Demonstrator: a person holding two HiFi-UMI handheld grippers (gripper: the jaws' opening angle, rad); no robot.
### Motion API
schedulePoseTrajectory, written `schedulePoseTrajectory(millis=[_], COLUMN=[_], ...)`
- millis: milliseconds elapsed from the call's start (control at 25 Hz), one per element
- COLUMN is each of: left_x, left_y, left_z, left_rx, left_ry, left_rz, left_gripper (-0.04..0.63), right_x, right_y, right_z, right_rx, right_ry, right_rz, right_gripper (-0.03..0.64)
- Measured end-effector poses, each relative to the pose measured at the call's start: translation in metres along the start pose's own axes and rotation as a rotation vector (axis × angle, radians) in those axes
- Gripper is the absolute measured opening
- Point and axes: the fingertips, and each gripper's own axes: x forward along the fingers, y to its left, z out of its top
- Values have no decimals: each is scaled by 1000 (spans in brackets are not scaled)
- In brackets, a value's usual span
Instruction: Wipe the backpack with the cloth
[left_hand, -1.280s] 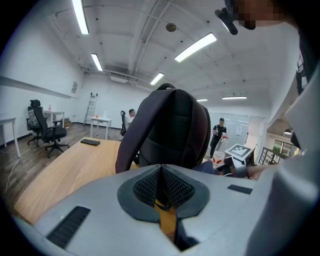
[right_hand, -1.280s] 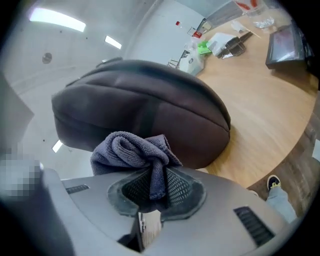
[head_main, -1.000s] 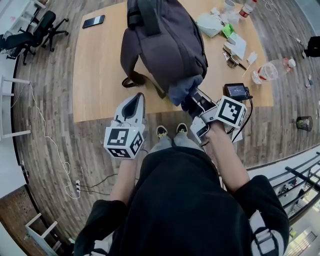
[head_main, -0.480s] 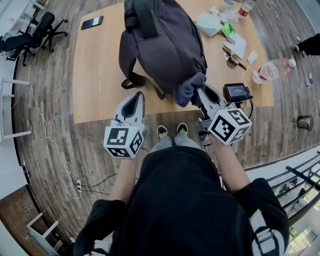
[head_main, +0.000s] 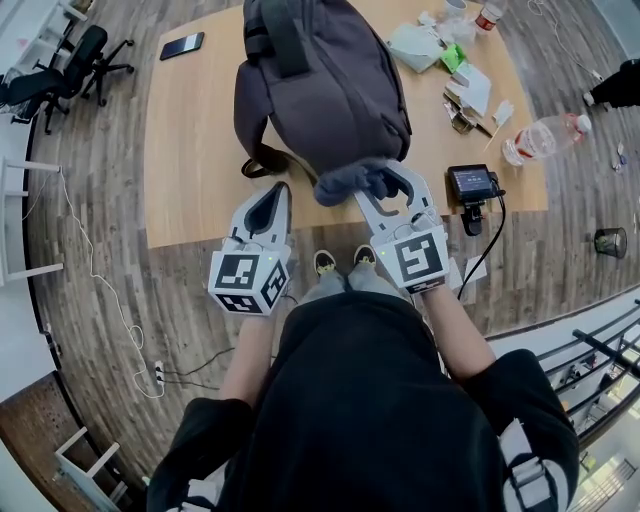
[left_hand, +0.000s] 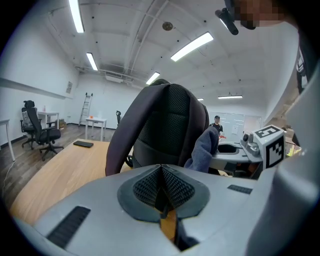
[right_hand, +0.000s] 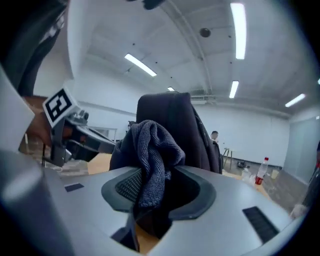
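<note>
The backpack (head_main: 320, 85) stands on the surface (head_main: 195, 150), your right tool (head_main: 385, 183) pinching the cloth (head_main: 345, 182) at its near base and your left tool (head_main: 276, 195) pressed together, empty, beside it; most wiping seems left.

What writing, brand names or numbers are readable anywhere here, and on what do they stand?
No text can be read anywhere.
Left cube and right cube: black-and-white square patterns, not letters.
Plastic bottle: any print is too blurred to read.
Small screen: too small to read.
Green packet: too small to read.
</note>
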Motion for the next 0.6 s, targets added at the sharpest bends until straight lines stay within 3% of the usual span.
schedulePoseTrajectory(millis=[80, 200, 440, 600], left_x=[-1, -5, -16, -22], left_y=[-1, 0, 8, 15], left_z=[-1, -2, -3, 1], left_rx=[0, -2, -9, -11], left_ry=[1, 0, -11, -27], left_rz=[-2, -1, 13, 29], left_gripper=[17, 17, 17, 17], right_x=[2, 2, -19, -21], right_y=[0, -1, -24, -25], right_z=[-1, -4, 2, 31], right_rx=[-62, -144, -209, -280], right_ry=[14, 46, 68, 50], right_rz=[-50, -105, -202, -199], right_gripper=[145, 70, 61, 60])
